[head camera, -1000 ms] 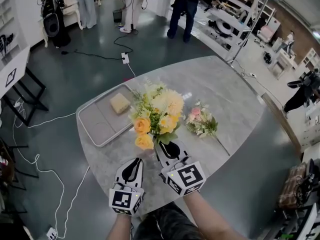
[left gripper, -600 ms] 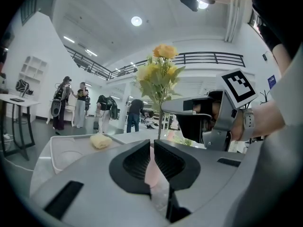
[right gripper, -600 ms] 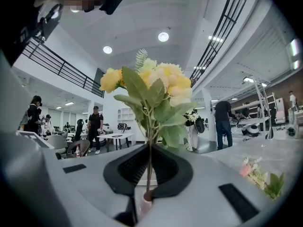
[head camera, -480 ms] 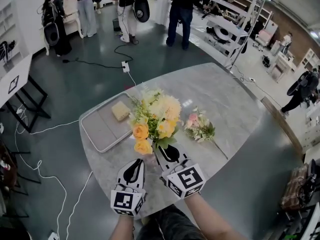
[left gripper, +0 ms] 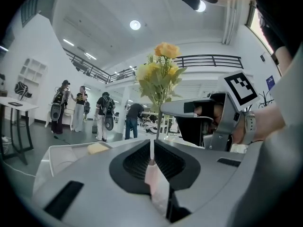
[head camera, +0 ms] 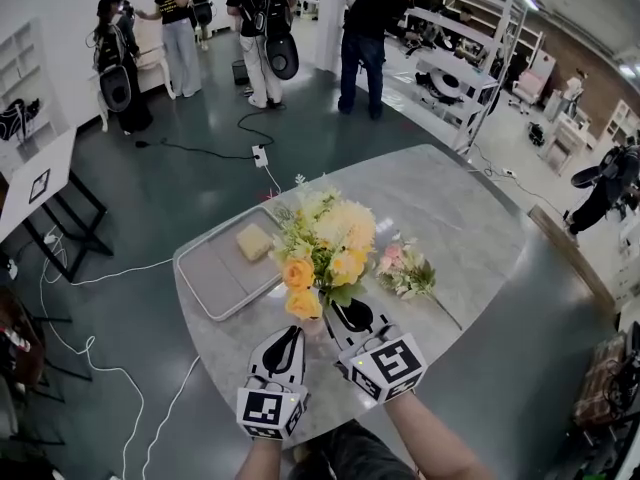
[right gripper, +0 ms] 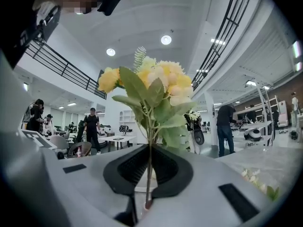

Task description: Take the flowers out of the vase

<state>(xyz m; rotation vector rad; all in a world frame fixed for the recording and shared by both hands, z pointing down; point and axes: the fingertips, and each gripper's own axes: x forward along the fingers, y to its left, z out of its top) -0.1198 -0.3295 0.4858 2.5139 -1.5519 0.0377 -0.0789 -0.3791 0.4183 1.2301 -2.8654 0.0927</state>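
The bouquet [head camera: 325, 248] is clamped at its stem by the right gripper [head camera: 351, 317]; below the bouquet, the vase [left gripper: 154, 186] is pinched by the left gripper [head camera: 290, 339].

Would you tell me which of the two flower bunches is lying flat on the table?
The pink-and-white bunch, lying right of the yellow bouquet, which the right gripper holds upright by its stem.

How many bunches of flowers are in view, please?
2: the yellow-and-cream bouquet clamped by its stem in the right gripper, and a pink-and-white bunch lying on the grey marble table.
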